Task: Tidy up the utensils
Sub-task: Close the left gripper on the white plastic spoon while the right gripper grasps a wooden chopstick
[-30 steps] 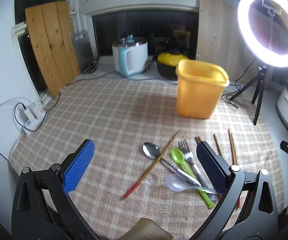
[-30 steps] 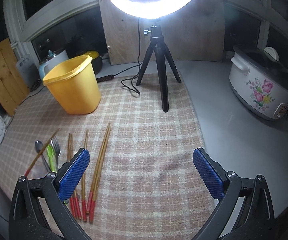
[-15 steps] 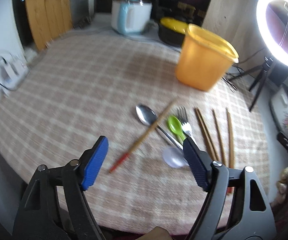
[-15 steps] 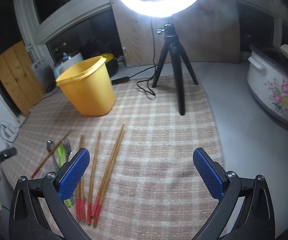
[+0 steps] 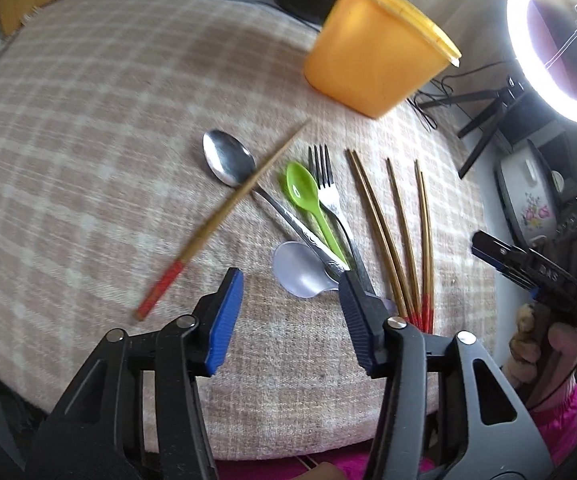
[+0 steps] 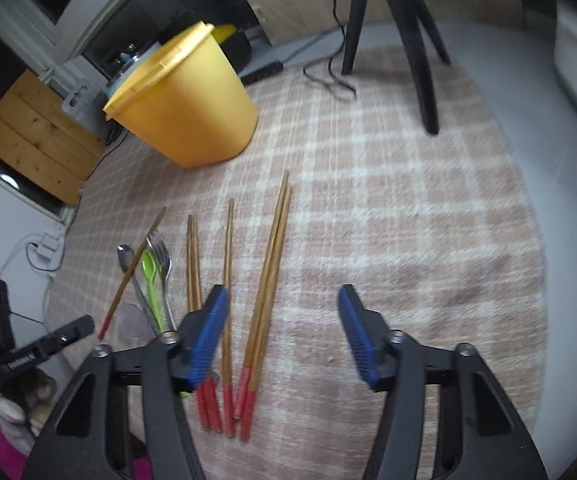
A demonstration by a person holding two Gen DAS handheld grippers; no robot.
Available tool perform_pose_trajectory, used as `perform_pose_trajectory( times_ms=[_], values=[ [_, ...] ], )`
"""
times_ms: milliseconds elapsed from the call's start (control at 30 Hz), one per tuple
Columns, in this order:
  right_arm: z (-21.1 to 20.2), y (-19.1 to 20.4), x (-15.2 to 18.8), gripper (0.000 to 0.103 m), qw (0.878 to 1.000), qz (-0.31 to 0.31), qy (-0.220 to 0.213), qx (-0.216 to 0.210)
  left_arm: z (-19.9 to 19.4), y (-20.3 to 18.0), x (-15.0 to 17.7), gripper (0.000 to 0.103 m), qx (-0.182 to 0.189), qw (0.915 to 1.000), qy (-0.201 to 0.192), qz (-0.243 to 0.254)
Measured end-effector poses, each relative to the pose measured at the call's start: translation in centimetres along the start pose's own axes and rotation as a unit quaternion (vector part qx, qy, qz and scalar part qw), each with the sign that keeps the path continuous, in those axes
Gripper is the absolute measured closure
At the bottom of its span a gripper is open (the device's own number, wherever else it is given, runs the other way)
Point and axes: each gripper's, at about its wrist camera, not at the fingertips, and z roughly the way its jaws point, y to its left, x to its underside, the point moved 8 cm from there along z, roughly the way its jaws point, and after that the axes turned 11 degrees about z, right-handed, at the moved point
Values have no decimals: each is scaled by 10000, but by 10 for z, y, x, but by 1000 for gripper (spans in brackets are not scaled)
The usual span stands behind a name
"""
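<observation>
- Left gripper (image 5: 290, 294): fingers apart, empty; clear spoon (image 5: 302, 270) just ahead between them.
- Right gripper (image 6: 282, 312): fingers apart, empty; red-tipped chopsticks (image 6: 266, 292) lie between them.

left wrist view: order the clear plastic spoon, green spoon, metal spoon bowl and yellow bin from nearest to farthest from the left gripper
1. clear plastic spoon, just ahead of the open left gripper, between its fingers.
2. green spoon, beyond it, slightly right.
3. metal spoon bowl, farther, ahead left, under a stray chopstick.
4. yellow bin, at the far right of the mat.
</observation>
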Motion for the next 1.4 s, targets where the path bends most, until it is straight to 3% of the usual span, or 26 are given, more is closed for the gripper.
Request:
perform_pose_trajectory(
  times_ms=[100,367,533,967,1133,1200,1400],
  values=[
    [14,5,3,74,9997,106,235,-58,9,2,0,56,235,9996,119,-37],
    [37,6,6,91,9976,390,519,242,19,9,-6,62,616,9978,234,13],
    [44,5,5,93,9961,316,565,601,25,8,-10,62,718,9970,272,126],
    [49,3,-12,95,9947,85,830,608,44,-4,-6,62,642,9976,240,-128],
    [55,3,-19,95,9932,-123,923,701,49,-3,-5,77,544,9980,222,-218],
    [58,3,-24,95,9924,-208,922,783,50,-4,-6,88,492,9983,196,-225],
    [65,8,-35,95,9903,-509,893,932,52,-1,-10,92,499,9983,62,-289]
  ],
)
